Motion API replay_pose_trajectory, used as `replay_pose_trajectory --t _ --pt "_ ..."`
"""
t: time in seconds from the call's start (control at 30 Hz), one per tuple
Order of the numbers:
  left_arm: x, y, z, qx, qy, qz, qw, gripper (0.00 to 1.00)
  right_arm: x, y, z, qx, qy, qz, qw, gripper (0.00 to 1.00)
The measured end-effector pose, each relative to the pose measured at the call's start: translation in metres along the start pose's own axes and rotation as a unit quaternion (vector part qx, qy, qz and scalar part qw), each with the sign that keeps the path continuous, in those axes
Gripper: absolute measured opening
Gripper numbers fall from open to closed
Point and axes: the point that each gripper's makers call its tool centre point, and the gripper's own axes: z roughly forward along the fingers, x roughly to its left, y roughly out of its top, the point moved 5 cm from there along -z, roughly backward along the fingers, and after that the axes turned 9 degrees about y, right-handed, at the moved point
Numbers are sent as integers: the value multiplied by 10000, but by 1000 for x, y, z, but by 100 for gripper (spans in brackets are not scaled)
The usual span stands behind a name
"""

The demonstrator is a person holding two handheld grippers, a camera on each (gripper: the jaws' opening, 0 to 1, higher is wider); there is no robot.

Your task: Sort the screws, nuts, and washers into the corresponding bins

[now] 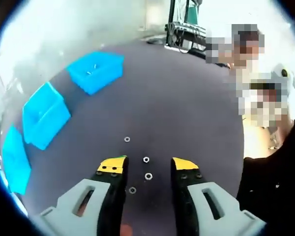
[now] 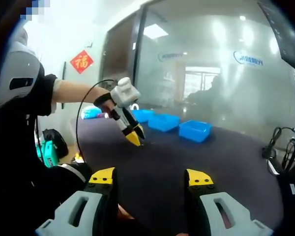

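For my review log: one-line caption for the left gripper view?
Open left tool hovers over small nuts on the dark table, three blue bins beyond.

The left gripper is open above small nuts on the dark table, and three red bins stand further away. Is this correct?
Not quite: the bins are blue, not red, as the left gripper view shows. The rest holds: the left gripper is open above small nuts on the dark table.

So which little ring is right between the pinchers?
Find the dark table with blue bins along its far left edge. Near its close edge the left gripper stands open over four small nuts. Yours is the nut in the gap, just below another; the remaining two lie further left.
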Motion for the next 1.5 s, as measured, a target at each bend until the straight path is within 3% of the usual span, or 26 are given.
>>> replay_pose_trajectory --t 0.53,1.07,1.3,1.4,1.5 --pt "5 -7 11 59 76 -147 9998 19 0 2 5 11 48 -41 10000 50" --pt "6 -6 13 -106 147 -36 9998 6 2 2 5 14 72 -71 9999 51" --pt "10 -9 8 -364 116 -465 9982 6 1 4 4 -23 28 -88 10000 51" --pt "13 -9 1 -630 94 -719 9954 6 -1 7 4 -77 -35 -73 9999 50" --pt "14 -4 -11 -1097 72 -962 9893 6 -2 10 4 -147 -102 -58 9998 50"
